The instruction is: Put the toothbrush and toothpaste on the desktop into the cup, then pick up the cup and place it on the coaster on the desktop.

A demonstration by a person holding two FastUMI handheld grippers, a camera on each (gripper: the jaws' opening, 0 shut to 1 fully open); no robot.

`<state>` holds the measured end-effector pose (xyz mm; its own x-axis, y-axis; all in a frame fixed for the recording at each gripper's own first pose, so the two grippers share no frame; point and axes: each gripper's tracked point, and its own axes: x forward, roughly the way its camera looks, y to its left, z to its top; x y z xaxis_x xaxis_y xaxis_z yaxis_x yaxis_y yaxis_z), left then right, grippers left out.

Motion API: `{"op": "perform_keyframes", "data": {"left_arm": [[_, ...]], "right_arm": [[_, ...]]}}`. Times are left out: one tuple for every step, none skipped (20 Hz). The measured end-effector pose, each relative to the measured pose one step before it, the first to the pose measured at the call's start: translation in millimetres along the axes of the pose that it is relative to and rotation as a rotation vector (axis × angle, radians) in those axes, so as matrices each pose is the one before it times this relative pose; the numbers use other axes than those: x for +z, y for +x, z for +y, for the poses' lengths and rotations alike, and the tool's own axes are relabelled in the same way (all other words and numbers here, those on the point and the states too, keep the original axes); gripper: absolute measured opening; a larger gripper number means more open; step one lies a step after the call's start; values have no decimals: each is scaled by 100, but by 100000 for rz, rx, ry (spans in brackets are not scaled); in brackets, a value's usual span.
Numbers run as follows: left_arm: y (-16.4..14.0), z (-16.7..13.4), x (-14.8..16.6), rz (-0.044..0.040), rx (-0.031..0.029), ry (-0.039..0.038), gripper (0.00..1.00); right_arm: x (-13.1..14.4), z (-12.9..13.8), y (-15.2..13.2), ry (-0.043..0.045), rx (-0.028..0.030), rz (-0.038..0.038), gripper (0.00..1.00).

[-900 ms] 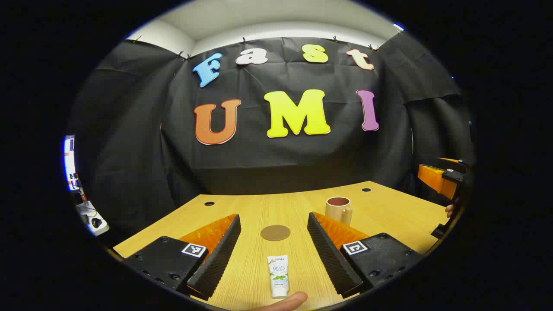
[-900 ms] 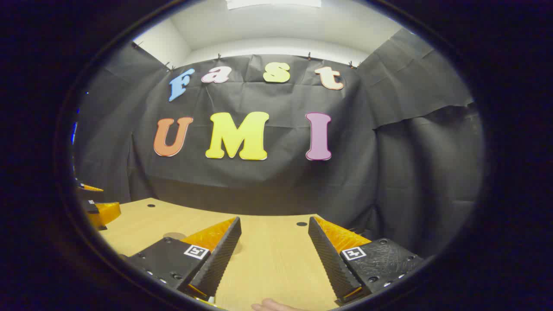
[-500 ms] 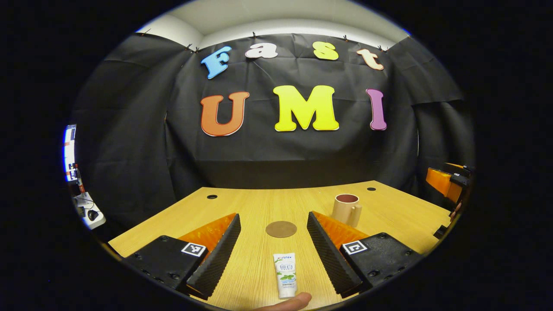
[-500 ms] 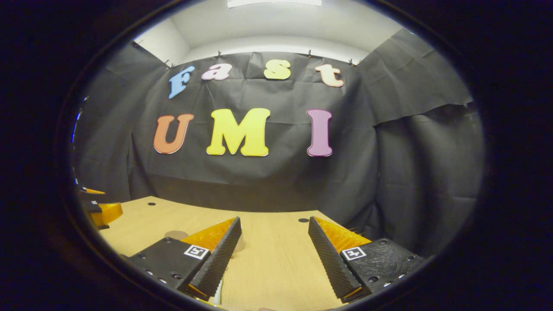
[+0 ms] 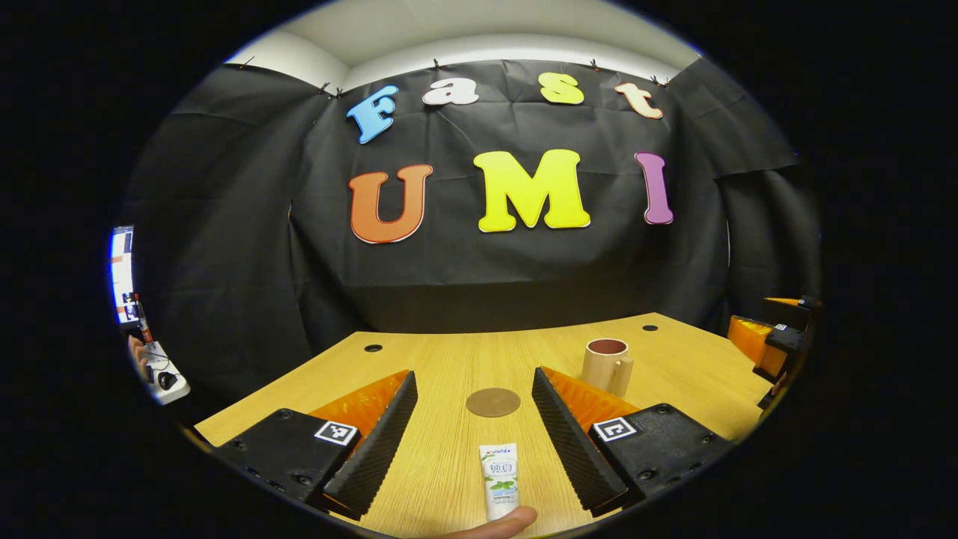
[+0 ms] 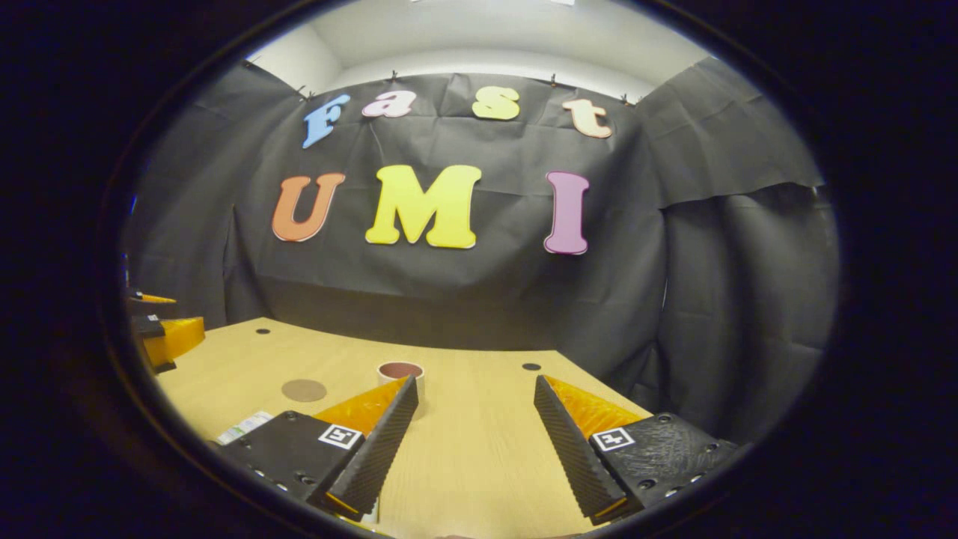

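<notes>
Left gripper view has the left claw spread wide and holding nothing, low in the frame above the wooden surface. The toothpaste lies flat between its fingers, touching neither, with a fingertip at the tube's near end. Just past it sits the round coaster; the cup stands upright to the right. Right gripper view has the right claw equally wide apart and empty, the cup peeking behind its left finger, the coaster further left. Black cloth walls the room.
</notes>
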<state>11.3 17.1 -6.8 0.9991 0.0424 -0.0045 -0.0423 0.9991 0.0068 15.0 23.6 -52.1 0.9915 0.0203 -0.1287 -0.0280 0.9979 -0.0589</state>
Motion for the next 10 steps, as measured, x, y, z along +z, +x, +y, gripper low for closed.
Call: {"op": "perform_keyframes", "data": {"left_arm": [[-1, 158, 7, -205, 562, 129, 98], [41, 221, 42, -283, 706, 74, 98], [11, 132, -36, -397, 545, -64, 94], [69, 70, -170, 122, 84, -310, 98], [-79, -22, -163, 327, -187, -702, 98], [-7, -30, -113, 593, -545, -680, 98], [-39, -39, -359, 638, -571, -511, 98], [117, 155, -346, 714, 103, -22, 98], [20, 121, -444, 965, 227, 12, 98], [65, 12, -369, 1166, -299, 155, 99]], "right_arm": [[-486, 447, 202, -80, 1194, 1377, 96], [-584, 246, 201, -41, 722, 1315, 99], [-764, 350, 372, 332, 849, 2188, 96], [-783, 634, 379, 631, 1409, 2063, 99], [-920, 515, 456, 690, 1084, 2695, 96], [-879, 685, 339, 460, 1471, 2498, 99], [-1058, 733, 496, 96, 1407, 3248, 96], [-1440, 649, 596, 224, 1400, 4294, 96], [-1337, 887, 617, 637, 1844, 4293, 96], [-1332, 763, 585, 826, 1952, 5022, 96]]}}
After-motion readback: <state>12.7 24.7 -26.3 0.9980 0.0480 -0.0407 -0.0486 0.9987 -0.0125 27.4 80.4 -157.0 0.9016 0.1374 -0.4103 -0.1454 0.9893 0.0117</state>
